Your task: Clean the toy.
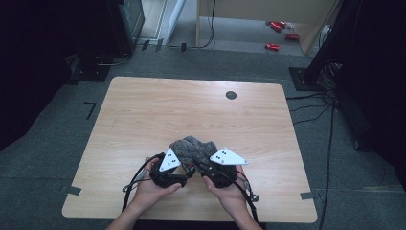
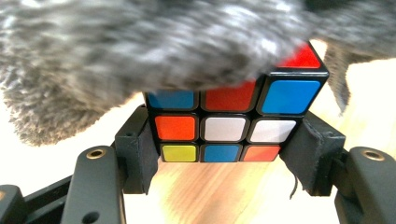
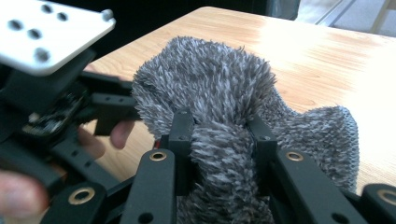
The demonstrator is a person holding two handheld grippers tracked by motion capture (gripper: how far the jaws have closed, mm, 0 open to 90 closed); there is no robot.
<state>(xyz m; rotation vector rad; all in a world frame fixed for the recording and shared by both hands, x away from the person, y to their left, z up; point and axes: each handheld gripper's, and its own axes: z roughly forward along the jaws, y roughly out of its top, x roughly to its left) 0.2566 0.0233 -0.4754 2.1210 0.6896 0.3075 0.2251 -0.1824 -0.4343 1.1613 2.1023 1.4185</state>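
A colourful puzzle cube (image 2: 224,123) sits between the pads of my left gripper (image 2: 224,149), which is shut on its two sides. A fuzzy grey cloth (image 2: 140,51) drapes over the cube's top and hides most of it. In the right gripper view my right gripper (image 3: 219,140) is shut on a bunched fold of the grey cloth (image 3: 205,84). From the high view both grippers, left (image 1: 168,165) and right (image 1: 222,163), meet at the cloth (image 1: 194,147) near the table's front edge, held by the person's hands.
The wooden table (image 1: 191,110) has a small dark round spot (image 1: 231,95) near its far edge. Red items (image 1: 277,33) lie on the floor beyond. Cables (image 1: 311,103) run along the floor at right.
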